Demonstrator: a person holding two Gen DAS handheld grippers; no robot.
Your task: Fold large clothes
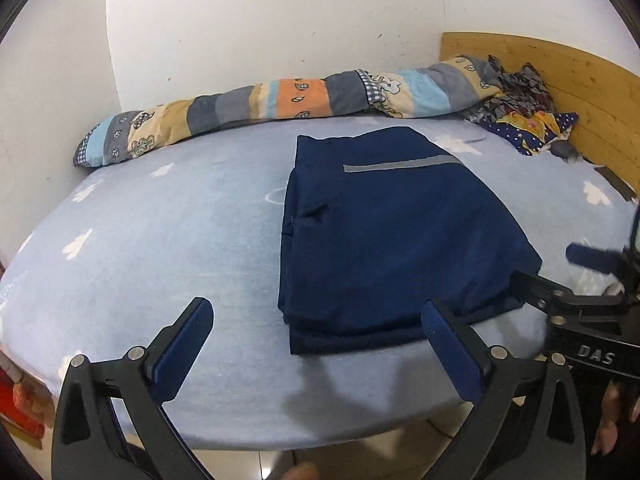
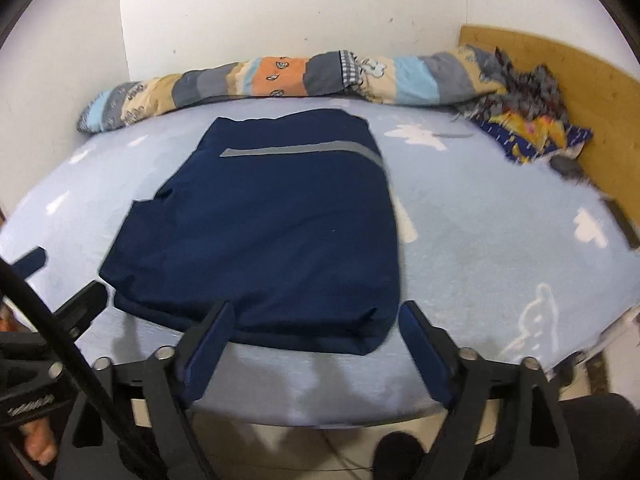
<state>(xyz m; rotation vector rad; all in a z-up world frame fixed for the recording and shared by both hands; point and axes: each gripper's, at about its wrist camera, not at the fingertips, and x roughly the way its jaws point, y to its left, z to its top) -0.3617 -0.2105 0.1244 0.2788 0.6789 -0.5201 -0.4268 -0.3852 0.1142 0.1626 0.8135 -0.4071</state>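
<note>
A navy garment with a grey reflective stripe lies folded into a thick rectangle on the light-blue bed sheet. My left gripper is open at the garment's near edge, its left finger over bare sheet and its right finger by the garment's near right part. My right gripper is open too, its blue pads wide apart around the near right corner of the fold, pressing nothing. Each gripper shows in the other's view: the right one and the left one.
A rolled patchwork quilt runs along the white wall at the back. Crumpled patterned cloths lie against the wooden headboard at the right. The near mattress edge drops to a tiled floor.
</note>
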